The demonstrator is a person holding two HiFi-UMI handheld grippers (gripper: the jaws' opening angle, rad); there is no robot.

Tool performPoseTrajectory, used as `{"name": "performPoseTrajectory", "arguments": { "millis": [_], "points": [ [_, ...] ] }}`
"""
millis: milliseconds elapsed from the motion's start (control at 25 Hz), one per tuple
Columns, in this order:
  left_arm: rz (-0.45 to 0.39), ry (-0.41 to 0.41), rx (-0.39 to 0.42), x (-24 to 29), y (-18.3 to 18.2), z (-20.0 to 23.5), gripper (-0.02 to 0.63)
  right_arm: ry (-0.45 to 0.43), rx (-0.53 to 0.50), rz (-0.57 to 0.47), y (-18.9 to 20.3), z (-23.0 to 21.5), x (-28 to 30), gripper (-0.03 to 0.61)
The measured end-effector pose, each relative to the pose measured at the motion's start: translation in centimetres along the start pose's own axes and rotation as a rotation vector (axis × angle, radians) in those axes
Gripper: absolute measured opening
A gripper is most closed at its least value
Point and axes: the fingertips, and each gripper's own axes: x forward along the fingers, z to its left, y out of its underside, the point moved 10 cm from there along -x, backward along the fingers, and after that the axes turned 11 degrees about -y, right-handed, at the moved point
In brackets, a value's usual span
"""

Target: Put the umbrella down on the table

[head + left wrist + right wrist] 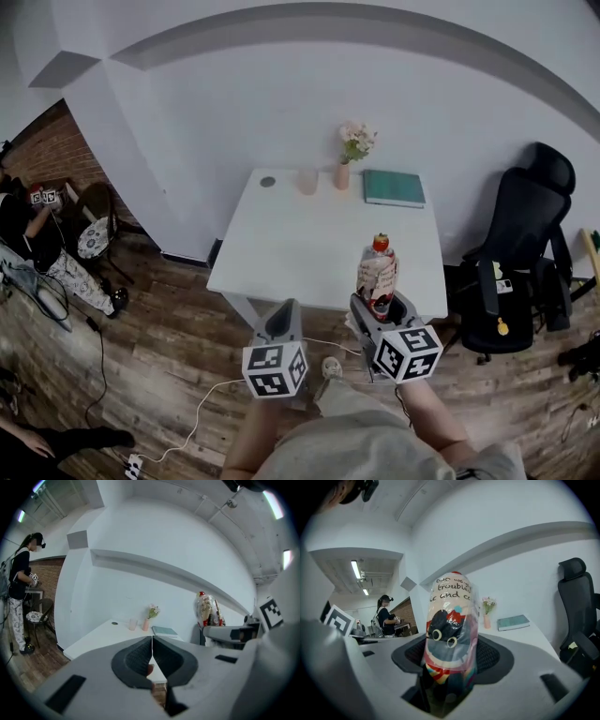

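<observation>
Presently, item 1: folded umbrella (450,634) in a printed clear sleeve, clamped low on its body between the wide-set jaws of the right gripper (380,305); its long axis stands upright, crossing the jaws and rising well above them. Item 2: left gripper (152,656), jaws together with nothing between them, beside the right one. Item 3: white table (300,248), ahead of and below both sets of jaws, near half bare, nearer the right gripper. Judgement: the umbrella likely needs carrying forward and tipping flat.

Umbrella (451,634) — black cartoon face, red and rainbow stripes, white table (300,248), teal book (394,188), black chair (520,244), pink vase (341,176)
</observation>
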Motion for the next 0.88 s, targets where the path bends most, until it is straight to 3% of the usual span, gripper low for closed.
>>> {"name": "performPoseTrajectory", "arguments": {
  "millis": [360, 880],
  "points": [
    [0.028, -0.003, 0.006, 8.3, -1.8, 0.0, 0.008, 0.012, -0.004, 0.048, -1.5, -6.0, 6.4, 0.268],
    [0.052, -0.019, -0.005, 17.6, -3.5, 0.1, 0.008, 0.028, 0.019, 0.185, -0.3, -13.9, 14.7, 0.268]
  ]
}}
